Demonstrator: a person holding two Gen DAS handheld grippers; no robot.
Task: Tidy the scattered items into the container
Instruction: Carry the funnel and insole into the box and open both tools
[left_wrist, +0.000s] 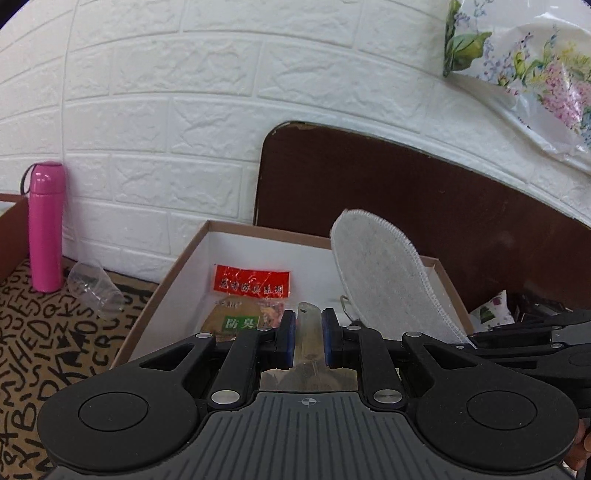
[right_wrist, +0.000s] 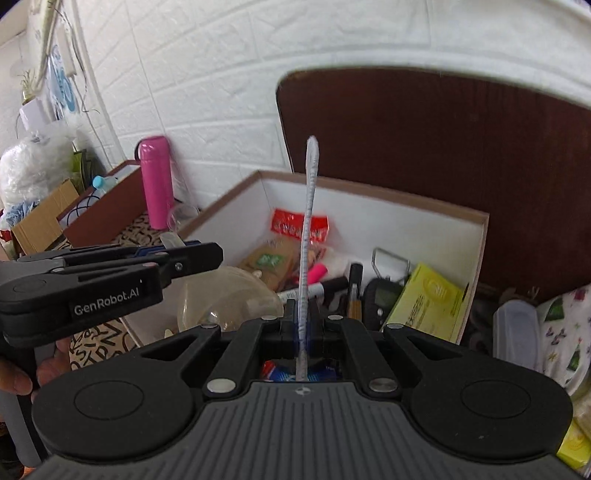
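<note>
Left wrist view has the left gripper (left_wrist: 308, 338) clenched on a translucent plastic handle (left_wrist: 307, 332) above the near edge of the cardboard box (left_wrist: 177, 266), with the red-labelled packet (left_wrist: 253, 295) lying farther in toward the box's back wall. Right wrist view has the right gripper (right_wrist: 303, 328) grasping a grey insole (right_wrist: 308, 229) edge-on, upright over the box's near edge, while a yellow packet (right_wrist: 428, 299) sits in its right corner and a pink flask (right_wrist: 157, 181) stands beyond the box's left wall.
</note>
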